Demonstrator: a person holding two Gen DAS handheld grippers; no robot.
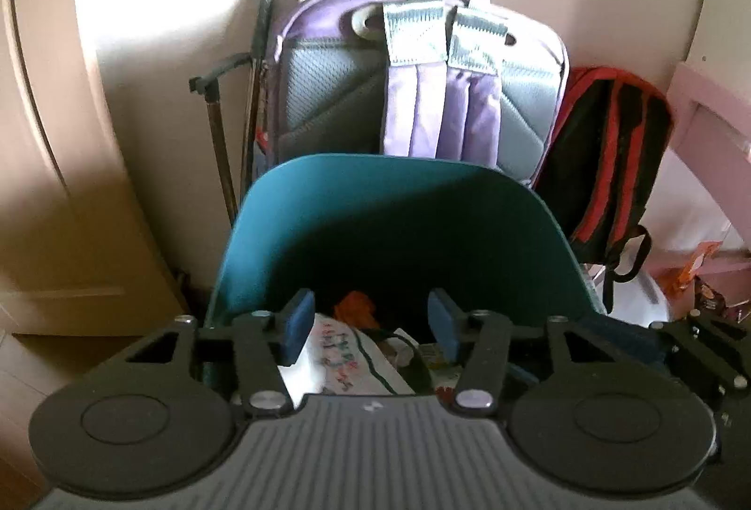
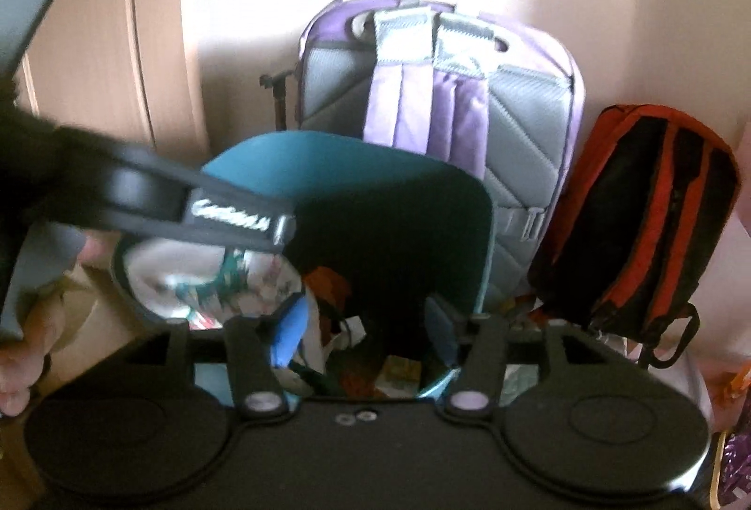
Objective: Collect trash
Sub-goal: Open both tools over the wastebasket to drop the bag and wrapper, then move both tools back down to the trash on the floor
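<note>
While your grippers hang apart, trash fills the teal bin (image 1: 385,219).
Left gripper (image 1: 371,329) and right gripper (image 2: 366,327) clamp nothing; printed white paper (image 1: 338,359), lettering unreadable.

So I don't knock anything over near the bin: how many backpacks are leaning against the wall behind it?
2. The purple and grey backpack stands directly behind the teal bin; the black and red backpack leans to its right. Others could be hidden lower down.

Bin (image 1: 375,219) in front of backpack (image 1: 422,87); second backpack (image 1: 605,162) to its right; trash (image 1: 347,350) inside bin; door (image 1: 56,134) left.
</note>
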